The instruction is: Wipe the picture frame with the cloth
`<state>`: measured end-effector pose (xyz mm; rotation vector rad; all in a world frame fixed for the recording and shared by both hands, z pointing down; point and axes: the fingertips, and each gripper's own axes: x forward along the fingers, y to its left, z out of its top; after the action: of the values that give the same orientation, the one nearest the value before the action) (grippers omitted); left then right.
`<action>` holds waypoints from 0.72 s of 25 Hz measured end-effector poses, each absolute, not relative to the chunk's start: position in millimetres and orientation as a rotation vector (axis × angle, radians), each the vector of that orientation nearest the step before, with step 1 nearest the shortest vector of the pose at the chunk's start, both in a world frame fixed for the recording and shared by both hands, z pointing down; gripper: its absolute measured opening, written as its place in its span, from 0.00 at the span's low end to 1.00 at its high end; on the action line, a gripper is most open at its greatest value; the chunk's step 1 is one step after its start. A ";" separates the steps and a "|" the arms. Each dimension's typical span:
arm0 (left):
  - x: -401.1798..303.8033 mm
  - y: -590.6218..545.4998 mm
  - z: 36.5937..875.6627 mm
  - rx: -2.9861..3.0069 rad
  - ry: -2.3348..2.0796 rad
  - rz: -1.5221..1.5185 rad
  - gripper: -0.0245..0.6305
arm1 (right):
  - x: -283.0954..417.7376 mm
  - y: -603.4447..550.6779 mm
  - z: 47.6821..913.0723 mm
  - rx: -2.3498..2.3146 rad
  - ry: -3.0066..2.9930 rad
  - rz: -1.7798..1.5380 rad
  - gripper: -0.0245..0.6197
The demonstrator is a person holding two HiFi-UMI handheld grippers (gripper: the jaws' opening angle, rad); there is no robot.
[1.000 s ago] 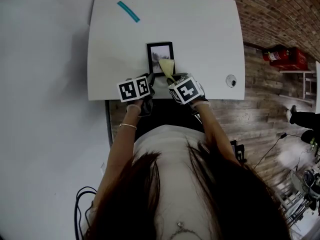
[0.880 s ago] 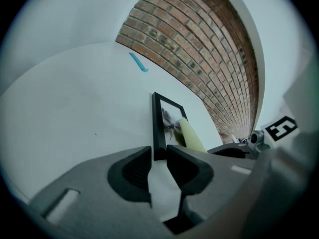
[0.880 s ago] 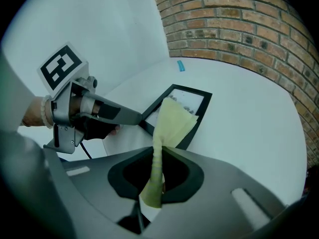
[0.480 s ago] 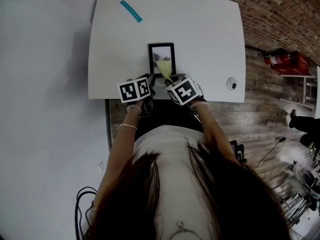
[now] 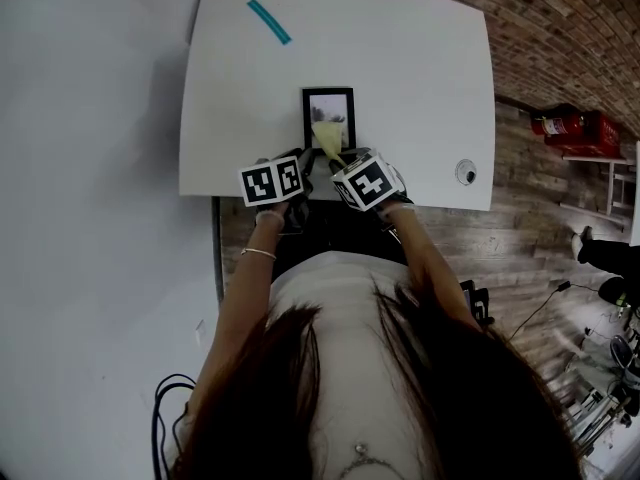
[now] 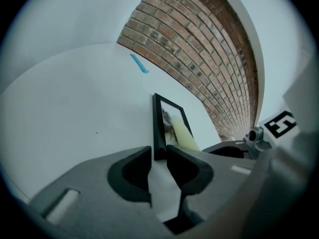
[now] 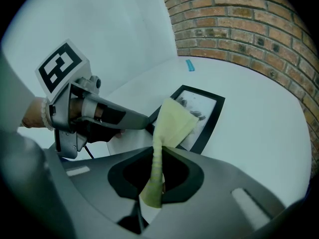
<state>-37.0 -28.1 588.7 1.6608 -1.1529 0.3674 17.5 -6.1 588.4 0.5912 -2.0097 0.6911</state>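
A small black picture frame [image 5: 306, 118] lies flat on the white table [image 5: 420, 78] near its front edge. My left gripper [image 5: 301, 156] is shut on the frame's near left corner [image 6: 160, 133], with the black border between its jaws. My right gripper [image 5: 344, 155] is shut on a pale yellow cloth [image 7: 172, 122]. The cloth fans out from the jaws and rests on the near part of the frame's glass [image 7: 205, 106]. In the right gripper view the left gripper [image 7: 145, 121] reaches in from the left to the frame's corner. The cloth [image 6: 183, 136] also shows in the left gripper view.
A teal strip [image 5: 270, 21] lies at the table's far left. A brick wall [image 7: 234, 29] runs behind the table. On the wooden floor to the right are a small round object [image 5: 465, 173] and red gear [image 5: 575, 125]. The person's torso is close to the table's front edge.
The cloth and the right gripper have shifted slightly to the left across the frame's glass. The left gripper and the frame have stayed in place.
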 end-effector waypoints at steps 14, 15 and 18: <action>-39.9 -27.5 589.1 1.664 -1.130 0.303 0.19 | 2.6 -8.0 589.1 0.550 -2.013 0.658 0.09; -39.8 -27.6 589.3 1.665 -1.127 0.301 0.18 | 1.6 -7.8 589.5 0.546 -2.012 0.658 0.09; -39.8 -27.8 589.9 1.665 -1.114 0.292 0.18 | -1.2 -7.4 590.3 0.537 -2.010 0.659 0.09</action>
<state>-39.8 -27.8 589.9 1.6652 -1.1137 0.2923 -1.2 -7.4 590.3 0.5365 -2.0098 0.6589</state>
